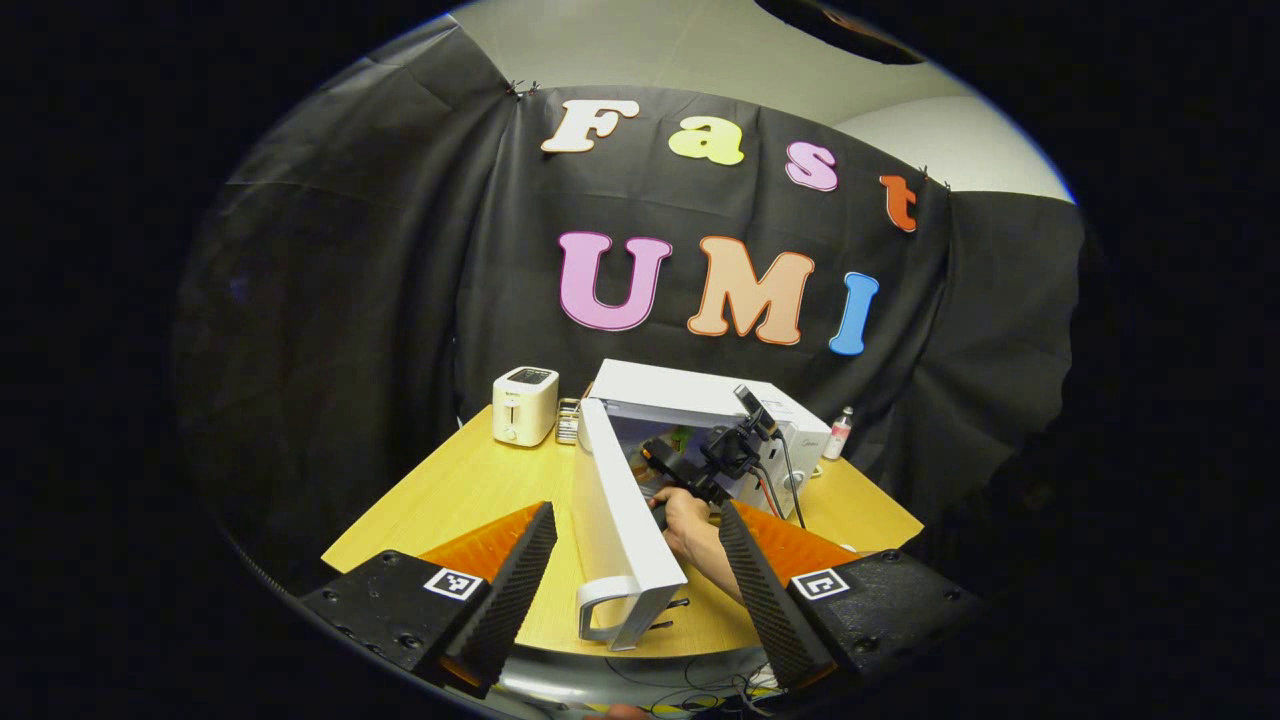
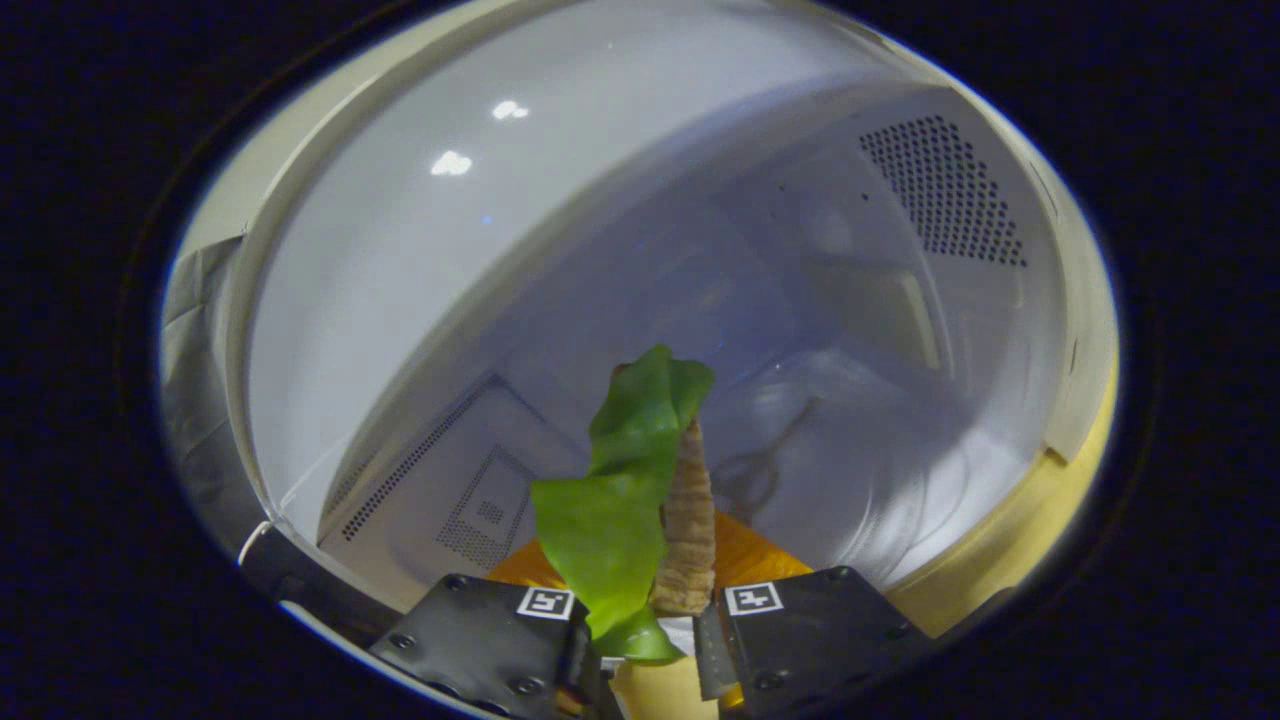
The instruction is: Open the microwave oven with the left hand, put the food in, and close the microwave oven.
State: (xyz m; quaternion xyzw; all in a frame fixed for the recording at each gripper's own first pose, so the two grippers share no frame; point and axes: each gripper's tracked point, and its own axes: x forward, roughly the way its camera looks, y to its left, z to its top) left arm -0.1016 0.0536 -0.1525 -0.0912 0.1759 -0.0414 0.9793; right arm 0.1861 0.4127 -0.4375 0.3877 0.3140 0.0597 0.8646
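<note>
**Food is inside the microwave, not yet set down — watch the release and the door**

Your right hand-held gripper (image 2: 645,615) is reaching into the microwave (image 1: 700,400), closed on the food (image 2: 640,500): a green lettuce leaf with a ridged tan piece beside it, pinched at its near end. In the left gripper view the hand (image 1: 685,525) holding that gripper is at the microwave's mouth.

Orientation: the food's long axis runs along the gripper's fingers, pointing away from the gripper towards the microwave's back wall (image 2: 800,300). The far end looks raised off the microwave floor; I can't tell whether any part touches it.

Risks, as I judge them:
- Release now and the food probably tips or falls flat; the leaf is limp and may cling to a finger and get dragged out of the microwave when you withdraw.
- Let go too close to the microwave's mouth and the food could sit on the sill and foul the door.
- Your left hand-held gripper (image 1: 635,570) is wide open, holding nothing, with the door (image 1: 620,520) edge and handle (image 1: 610,610) between its fingers. Push early and you trap the right arm, which is in the door's swing path.
</note>
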